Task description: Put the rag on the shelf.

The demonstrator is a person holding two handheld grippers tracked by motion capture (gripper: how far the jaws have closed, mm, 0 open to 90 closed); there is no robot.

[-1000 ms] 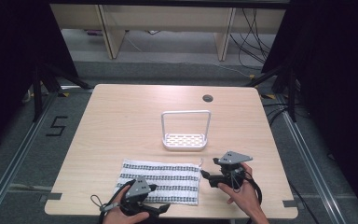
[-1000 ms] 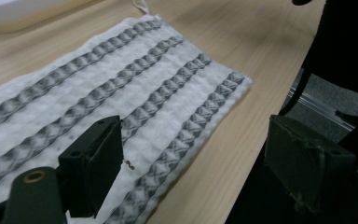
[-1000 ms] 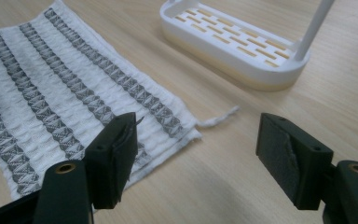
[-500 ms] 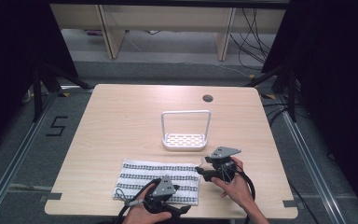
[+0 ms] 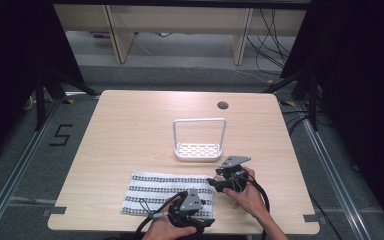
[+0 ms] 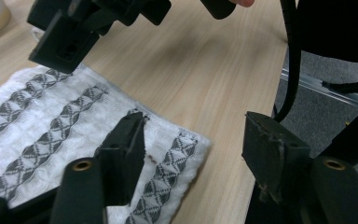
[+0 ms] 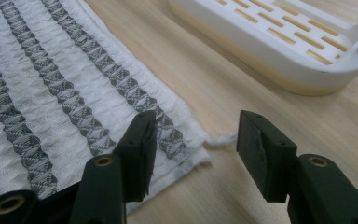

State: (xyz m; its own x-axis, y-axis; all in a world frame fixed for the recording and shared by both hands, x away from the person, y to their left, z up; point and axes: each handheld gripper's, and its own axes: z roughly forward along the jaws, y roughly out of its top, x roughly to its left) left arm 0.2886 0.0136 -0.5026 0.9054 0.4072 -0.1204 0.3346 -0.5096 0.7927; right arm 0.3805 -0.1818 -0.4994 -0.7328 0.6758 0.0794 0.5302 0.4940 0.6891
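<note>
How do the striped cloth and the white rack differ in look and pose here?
The cloth lies flat and soft, white with dark patterned stripes; the rack is rigid plain white plastic with a slotted base and an upright frame. The cloth lies at the table's near edge, the rack farther back. Both rest on the table.

Both forearms come in low from the near edge. The left hand-held gripper (image 5: 207,221) and the right hand-held gripper (image 5: 211,181) lie close together, the right just beyond the left. Each one's jaws stand apart and have just been closing, pads pressing nothing.
</note>
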